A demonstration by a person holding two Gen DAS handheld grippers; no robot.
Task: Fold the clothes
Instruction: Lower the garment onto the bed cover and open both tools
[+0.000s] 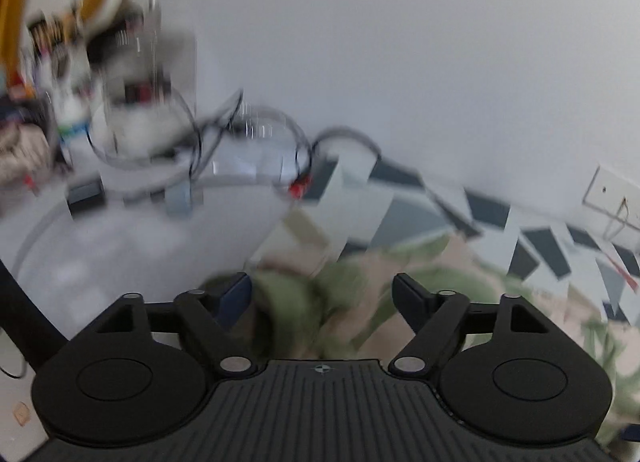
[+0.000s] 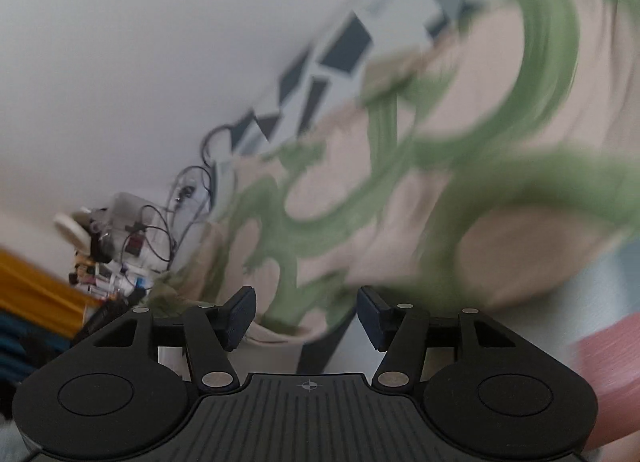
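While both views are blurry, the left claw (image 1: 322, 294) and right claw (image 2: 306, 316) gape released, garment (image 2: 400, 166) bunched just ahead of each.

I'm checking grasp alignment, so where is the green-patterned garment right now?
The green-patterned garment lies just ahead of the open left gripper in its view, and fills the right half of the right gripper view, on the geometric-patterned cover.

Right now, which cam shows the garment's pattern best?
Right wrist: the garment fills most of the frame, green swirls on beige readable despite blur. Left wrist shows only a bunched, blurred part between the open fingers of the left gripper.
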